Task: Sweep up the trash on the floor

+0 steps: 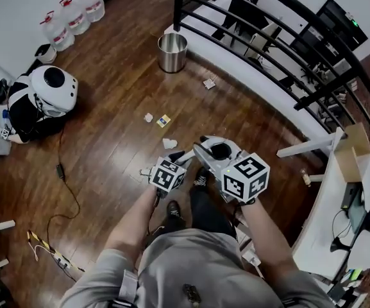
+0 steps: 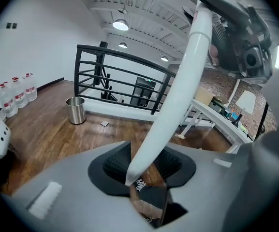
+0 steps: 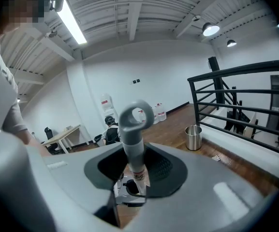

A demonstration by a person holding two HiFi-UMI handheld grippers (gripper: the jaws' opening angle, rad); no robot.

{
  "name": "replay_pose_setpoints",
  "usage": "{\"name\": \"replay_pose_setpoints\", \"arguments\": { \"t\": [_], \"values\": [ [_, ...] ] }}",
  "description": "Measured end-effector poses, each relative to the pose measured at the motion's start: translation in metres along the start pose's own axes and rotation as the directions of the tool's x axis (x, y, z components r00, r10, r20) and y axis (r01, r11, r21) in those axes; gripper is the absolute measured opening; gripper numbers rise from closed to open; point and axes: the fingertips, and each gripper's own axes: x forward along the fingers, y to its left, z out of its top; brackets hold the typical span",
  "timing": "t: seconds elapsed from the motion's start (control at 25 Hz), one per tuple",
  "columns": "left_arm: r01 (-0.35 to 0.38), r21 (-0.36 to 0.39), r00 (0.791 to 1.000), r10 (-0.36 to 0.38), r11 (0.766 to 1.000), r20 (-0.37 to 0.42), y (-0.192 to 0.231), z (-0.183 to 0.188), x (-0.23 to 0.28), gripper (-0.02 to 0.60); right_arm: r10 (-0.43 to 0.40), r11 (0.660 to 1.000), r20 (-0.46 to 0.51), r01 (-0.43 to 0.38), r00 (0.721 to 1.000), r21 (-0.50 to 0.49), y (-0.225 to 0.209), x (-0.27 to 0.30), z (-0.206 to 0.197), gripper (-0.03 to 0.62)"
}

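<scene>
Both grippers hold one long pole, a broom handle (image 2: 178,81) with a white shaft. Its grey top end has a hanging loop (image 3: 137,114); its lower end is hidden. My left gripper (image 2: 144,170) is shut on the white shaft. My right gripper (image 3: 134,170) is shut on the grey grip higher up, and it shows at the top right of the left gripper view (image 2: 241,42). In the head view the left gripper (image 1: 183,156) and right gripper (image 1: 205,149) are close together at waist height. Trash lies ahead on the wooden floor: a crumpled paper (image 1: 148,117), a yellow wrapper (image 1: 163,120), a white scrap (image 1: 170,144) and a far piece (image 1: 209,83).
A steel trash can (image 1: 172,51) stands by the black railing (image 1: 268,50). A white and black machine (image 1: 43,98) sits at the left, with a cable (image 1: 63,178) trailing across the floor. Water bottles (image 1: 72,15) line the far wall. A white desk (image 1: 338,217) is at the right.
</scene>
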Motion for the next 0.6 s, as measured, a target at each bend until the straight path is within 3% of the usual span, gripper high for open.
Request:
{"name": "replay_pose_setpoints", "arguments": {
  "t": [0.4,0.6],
  "values": [
    [-0.066,-0.023,0.991,0.063,0.998,-0.119,0.067,0.029,0.121,0.135,0.040,0.999,-0.095,-0.037,0.995,0.036,-0.132,0.058,-0.010,0.101],
    [-0.145,-0.045,0.985,0.140,0.988,-0.105,0.091,0.069,0.176,0.135,0.026,0.999,-0.106,-0.022,0.994,0.035,-0.201,0.066,0.002,0.101]
  ]
}}
